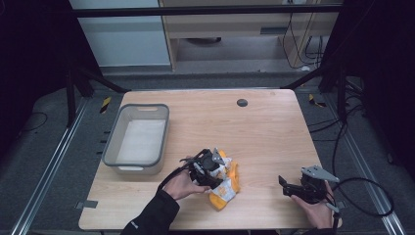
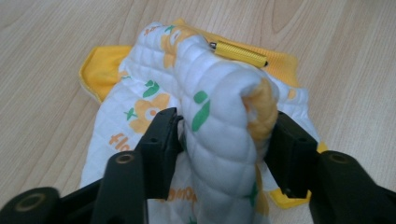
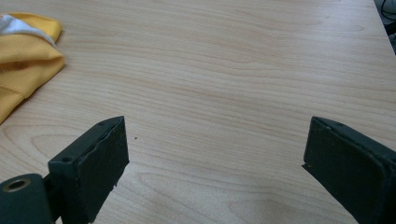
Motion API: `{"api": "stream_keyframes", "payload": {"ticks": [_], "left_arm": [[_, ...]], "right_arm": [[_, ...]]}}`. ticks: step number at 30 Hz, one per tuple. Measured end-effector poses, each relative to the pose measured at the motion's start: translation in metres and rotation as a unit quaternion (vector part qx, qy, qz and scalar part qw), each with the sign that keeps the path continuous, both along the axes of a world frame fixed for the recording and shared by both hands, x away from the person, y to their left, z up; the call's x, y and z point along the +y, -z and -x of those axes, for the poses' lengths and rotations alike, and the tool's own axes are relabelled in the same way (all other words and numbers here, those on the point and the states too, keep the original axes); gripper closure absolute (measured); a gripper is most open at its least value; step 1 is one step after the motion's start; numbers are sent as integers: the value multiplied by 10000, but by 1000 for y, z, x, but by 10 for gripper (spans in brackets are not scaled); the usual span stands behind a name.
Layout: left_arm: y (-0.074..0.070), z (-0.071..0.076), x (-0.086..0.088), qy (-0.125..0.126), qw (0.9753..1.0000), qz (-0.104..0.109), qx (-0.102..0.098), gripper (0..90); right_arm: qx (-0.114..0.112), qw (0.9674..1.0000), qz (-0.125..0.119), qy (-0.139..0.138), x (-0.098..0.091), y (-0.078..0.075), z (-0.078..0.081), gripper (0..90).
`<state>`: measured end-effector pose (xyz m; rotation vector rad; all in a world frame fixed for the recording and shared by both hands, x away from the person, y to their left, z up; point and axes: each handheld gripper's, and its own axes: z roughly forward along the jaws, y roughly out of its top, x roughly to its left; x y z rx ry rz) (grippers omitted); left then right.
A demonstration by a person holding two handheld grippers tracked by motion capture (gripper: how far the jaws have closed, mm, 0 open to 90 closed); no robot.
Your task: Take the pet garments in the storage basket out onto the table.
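A person's left gripper [image 2: 219,140] stands over a quilted white-and-yellow garment [image 2: 205,107] on a wooden table [image 1: 264,132], a raised fold of the cloth between its jaws, both of which touch the fold; whether they still pinch it cannot be told. A yellow zip pull [image 2: 238,53] lies at the garment's far edge. The right gripper [image 3: 212,154], its jaws spread wide and holding nothing, hovers over bare wood well right of the garment. A grey bin [image 1: 137,139] sits just left of the garment.

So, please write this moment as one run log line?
left gripper: around fold of quilted garment, grip unclear | right gripper: open over table | grey bin: untouched
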<state>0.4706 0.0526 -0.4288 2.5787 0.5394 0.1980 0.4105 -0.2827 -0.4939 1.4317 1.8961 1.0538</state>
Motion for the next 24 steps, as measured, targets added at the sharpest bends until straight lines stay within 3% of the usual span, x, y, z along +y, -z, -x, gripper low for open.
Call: {"api": "stream_keyframes", "payload": {"ticks": [8, 16, 20, 24], "left_arm": [[2, 0, 0, -28, 10000, 8, 25, 344], [-3, 5, 7, -96, 9996, 239, -89, 252], [-9, 10, 19, -210, 9979, 513, -339, 204], [-16, 15, 33, -366, 9948, 875, -365, 190]], "right_arm": [[-4, 10000, 7, -5, 0, 0, 0, 65], [0, 10000, -3, 8, 0, 0, 0, 63], [-41, 10000, 25, -4, -1, 0, 0, 60], [-37, 10000, 5, 20, -1, 1, 0, 59]]}}
